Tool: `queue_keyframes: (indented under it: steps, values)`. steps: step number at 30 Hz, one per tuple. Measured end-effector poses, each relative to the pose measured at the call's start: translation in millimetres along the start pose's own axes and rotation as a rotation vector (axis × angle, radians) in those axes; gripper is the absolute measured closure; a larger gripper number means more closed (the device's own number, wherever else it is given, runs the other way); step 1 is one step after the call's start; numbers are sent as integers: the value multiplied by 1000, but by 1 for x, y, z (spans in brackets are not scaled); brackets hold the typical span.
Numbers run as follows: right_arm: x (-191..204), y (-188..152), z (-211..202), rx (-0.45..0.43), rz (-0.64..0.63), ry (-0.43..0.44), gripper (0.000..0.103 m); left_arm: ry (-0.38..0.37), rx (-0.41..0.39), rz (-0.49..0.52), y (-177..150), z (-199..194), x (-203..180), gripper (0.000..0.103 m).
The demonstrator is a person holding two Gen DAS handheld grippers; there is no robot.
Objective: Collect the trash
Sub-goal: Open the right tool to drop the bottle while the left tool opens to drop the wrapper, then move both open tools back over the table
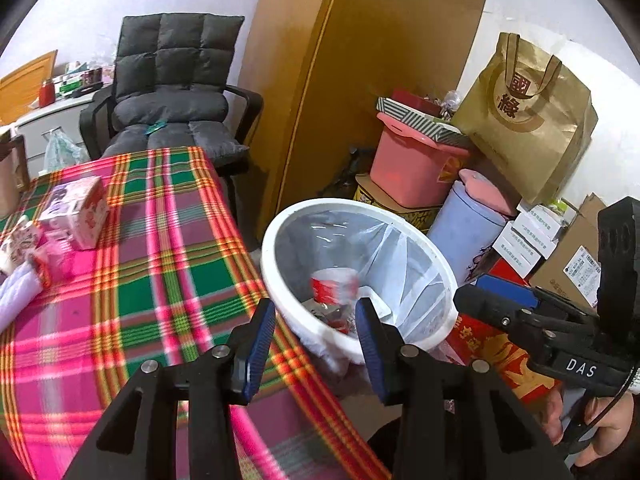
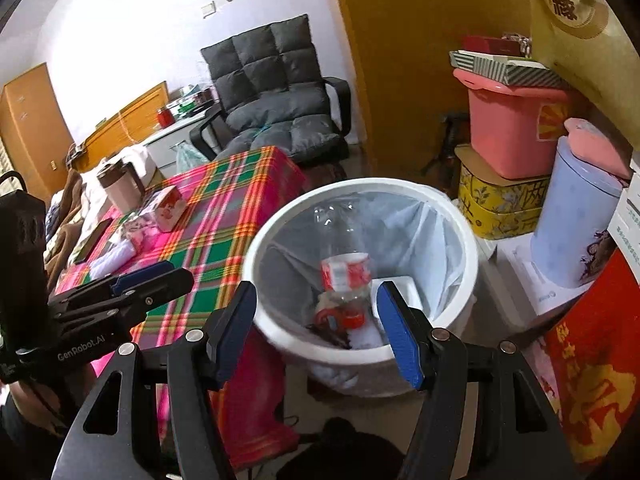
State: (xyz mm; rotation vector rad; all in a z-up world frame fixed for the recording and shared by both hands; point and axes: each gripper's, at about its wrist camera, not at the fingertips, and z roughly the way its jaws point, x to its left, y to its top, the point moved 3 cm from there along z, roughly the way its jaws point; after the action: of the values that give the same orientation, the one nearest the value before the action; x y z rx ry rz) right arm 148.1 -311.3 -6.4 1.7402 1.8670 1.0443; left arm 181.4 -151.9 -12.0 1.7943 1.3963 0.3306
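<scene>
Beside the plaid tabletop [image 1: 168,248] we see a bottle [image 2: 345,280] already lying in the white bin [image 2: 360,268], both our left hand-held gripper [image 1: 316,334] and right hand-held gripper [image 2: 318,326] apart and empty, while a carton [image 1: 78,212] and wrappers [image 1: 24,248] probably remain to collect.

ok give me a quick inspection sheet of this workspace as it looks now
surface: table under a pink-green plaid cloth.
job's things: white bin with clear liner beside the table, holding a red-labelled plastic bottle and other scraps.
clutter: small carton and wrappers at the table's far end.
grippers: left hand-held gripper open, empty; right hand-held gripper open, empty; both aimed at the bin.
cables: thin black cable by the right hand.
surroundings: grey padded chair, pink tub, paper bag, stacked boxes.
</scene>
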Motion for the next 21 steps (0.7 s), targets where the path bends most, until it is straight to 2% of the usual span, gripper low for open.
queue_keyframes:
  steps: [10,21]
  values:
    - [36,-10,-3,4,-56,68,39,65,-25,-33,-23,-42,23,62]
    - [66,-16,2,22,-103,125,39,125,-50,-60,-39,-69,44,62]
